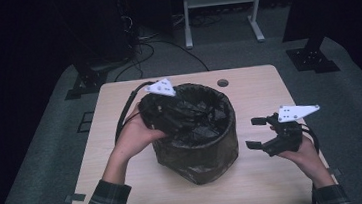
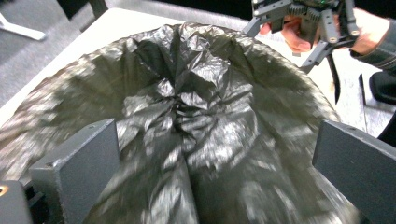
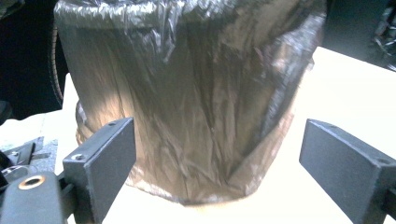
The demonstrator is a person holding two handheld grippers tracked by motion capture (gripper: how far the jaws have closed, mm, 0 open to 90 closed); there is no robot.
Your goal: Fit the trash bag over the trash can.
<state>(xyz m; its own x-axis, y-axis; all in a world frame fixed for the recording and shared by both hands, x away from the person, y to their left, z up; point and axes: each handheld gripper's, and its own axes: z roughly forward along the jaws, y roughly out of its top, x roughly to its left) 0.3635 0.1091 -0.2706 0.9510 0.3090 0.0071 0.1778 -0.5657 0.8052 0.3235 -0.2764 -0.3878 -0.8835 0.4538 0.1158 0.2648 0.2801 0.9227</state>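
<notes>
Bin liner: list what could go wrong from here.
The left claw sits open at the rim over loose, bunched bin liner; closing there may snag or tear the thin plastic. Nothing steadies the bin: the right claw is open and apart from it, so a pull on the liner could tip or drag it.

No readable text, label, brand, number or sign appears on anything in these views.
</notes>
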